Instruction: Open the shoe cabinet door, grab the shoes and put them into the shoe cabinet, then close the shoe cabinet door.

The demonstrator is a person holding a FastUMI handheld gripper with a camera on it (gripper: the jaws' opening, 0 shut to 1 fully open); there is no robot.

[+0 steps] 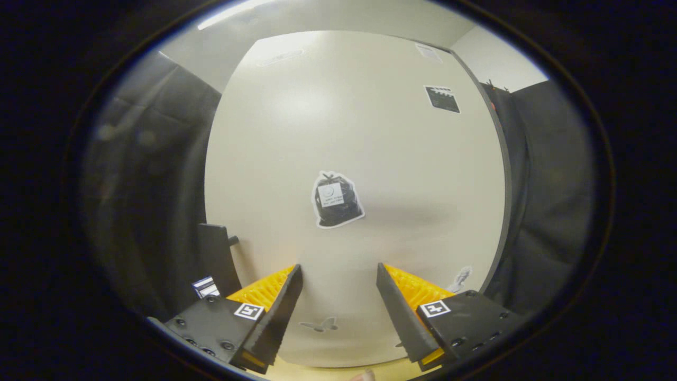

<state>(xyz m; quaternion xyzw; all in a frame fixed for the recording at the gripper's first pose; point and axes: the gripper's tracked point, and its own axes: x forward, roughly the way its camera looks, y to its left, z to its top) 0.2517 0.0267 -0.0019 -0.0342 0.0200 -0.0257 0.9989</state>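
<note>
We see the gripper (pixel 338 275) spread wide and holding nothing, its fingers aimed squarely at the pale shoe cabinet door (pixel 370 137), which reads as closed and close ahead. A bag-shaped sticker (pixel 336 199) sits just beyond the fingers; a butterfly sticker (pixel 319 324) lies between them, lower down. We find no handle on the face; the door's dark edge (pixel 502 174) runs down one side. The shoes we cannot place.

Risks, as we judge them:
- fingers sliding off the smooth panel for want of purchase
- pressing the flat face instead of hooking the edge
- the door swinging into the dark stand (pixel 216 254) beside it
</note>
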